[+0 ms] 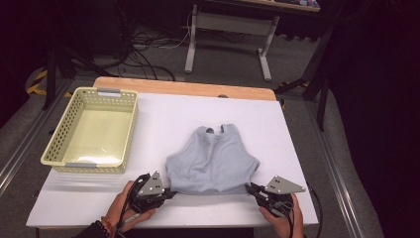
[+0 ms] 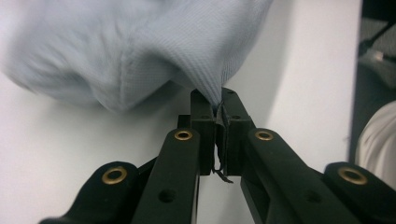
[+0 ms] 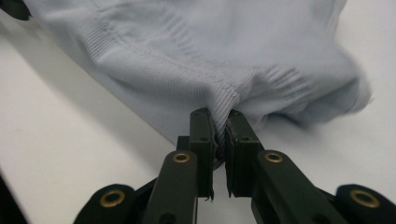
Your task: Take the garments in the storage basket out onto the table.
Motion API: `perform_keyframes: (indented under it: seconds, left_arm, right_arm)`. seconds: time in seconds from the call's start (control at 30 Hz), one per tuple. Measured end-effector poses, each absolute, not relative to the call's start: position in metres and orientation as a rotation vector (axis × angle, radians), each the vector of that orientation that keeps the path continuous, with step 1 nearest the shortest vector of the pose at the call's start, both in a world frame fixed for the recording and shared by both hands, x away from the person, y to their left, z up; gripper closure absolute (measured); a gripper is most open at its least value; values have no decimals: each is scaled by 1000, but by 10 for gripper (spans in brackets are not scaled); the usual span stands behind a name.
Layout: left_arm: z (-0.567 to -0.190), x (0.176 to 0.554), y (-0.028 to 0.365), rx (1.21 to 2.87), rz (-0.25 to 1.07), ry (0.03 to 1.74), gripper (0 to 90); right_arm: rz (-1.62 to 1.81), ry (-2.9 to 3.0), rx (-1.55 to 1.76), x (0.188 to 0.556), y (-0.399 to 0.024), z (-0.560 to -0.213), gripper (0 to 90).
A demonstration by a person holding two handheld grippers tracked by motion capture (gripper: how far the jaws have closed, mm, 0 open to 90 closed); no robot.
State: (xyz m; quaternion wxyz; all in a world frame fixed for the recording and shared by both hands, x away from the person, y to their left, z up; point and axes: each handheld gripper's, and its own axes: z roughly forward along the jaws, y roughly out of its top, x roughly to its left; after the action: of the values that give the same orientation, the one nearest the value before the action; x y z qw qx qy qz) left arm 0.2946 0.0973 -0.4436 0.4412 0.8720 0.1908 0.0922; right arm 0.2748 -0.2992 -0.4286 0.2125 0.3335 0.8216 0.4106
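Note:
A pale grey-blue sleeveless top point(image 1: 213, 158) lies flat on the white table point(image 1: 163, 116), neck opening toward the far side. My left gripper point(image 1: 171, 192) sits at the garment's near left hem corner, shut on a pinch of the fabric. In the left gripper view the cloth point(image 2: 140, 46) rises out of the closed jaws of that gripper point(image 2: 218, 105). At the near right hem corner my right gripper point(image 1: 250, 188) is likewise shut on the fabric. The right gripper view shows the ribbed hem point(image 3: 210, 46) clamped between its gripper's point(image 3: 220, 116) pads.
A pale yellow perforated basket point(image 1: 130, 131) stands on the table's left side, with nothing visible inside. A wooden strip point(image 1: 183, 88) runs along the table's far edge. Beyond it are a desk frame point(image 1: 228, 29) and cables on the floor.

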Motion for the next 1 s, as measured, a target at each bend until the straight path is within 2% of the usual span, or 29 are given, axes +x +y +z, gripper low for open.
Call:
perform_keyframes:
  seconds: [0.17, 0.37, 0.47, 0.53, 0.6, 0.73, 0.77, 0.8, 0.83, 0.87, 0.9, 0.97, 1.0]
  left_arm:
    - [-408, 283, 115, 2020, 219, 433, 868]
    - [-387, 274, 124, 1969, 265, 429, 864]
    - [-385, 270, 125, 1977, 286, 425, 857]
    - [-385, 268, 128, 1971, 278, 441, 792]
    - [-386, 264, 133, 1967, 268, 454, 802]
    - [-388, 260, 142, 1953, 280, 475, 784]
    - [-388, 262, 145, 1937, 292, 498, 746]
    - [-388, 262, 145, 1937, 292, 498, 706]
    - [-386, 263, 147, 1915, 291, 512, 706]
    - [-383, 263, 152, 1885, 288, 512, 659]
    - [-380, 261, 154, 1872, 299, 503, 642]
    - [-377, 260, 157, 1861, 321, 517, 613]
    - [-377, 260, 157, 1861, 321, 517, 602]
  right_arm:
    - [1301, 2163, 875, 260, -304, -394, 843]
    - [1419, 2059, 848, 248, -306, -369, 900]
    - [1379, 2079, 818, 245, -304, -367, 899]
    - [1340, 2105, 813, 246, -299, -373, 876]
    - [1325, 2118, 825, 248, -297, -378, 869]
    - [1258, 2166, 858, 257, -292, -395, 793]
    - [1231, 2182, 885, 263, -291, -403, 711]
    - [1231, 2182, 885, 263, -291, -403, 711]
    - [1205, 2182, 901, 266, -291, -407, 654]
    - [1197, 2183, 925, 269, -292, -411, 630]
    - [1212, 2196, 945, 273, -293, -415, 622]
    - [1165, 2217, 947, 277, -292, -423, 543]
    - [1165, 2217, 947, 277, -292, -423, 543]
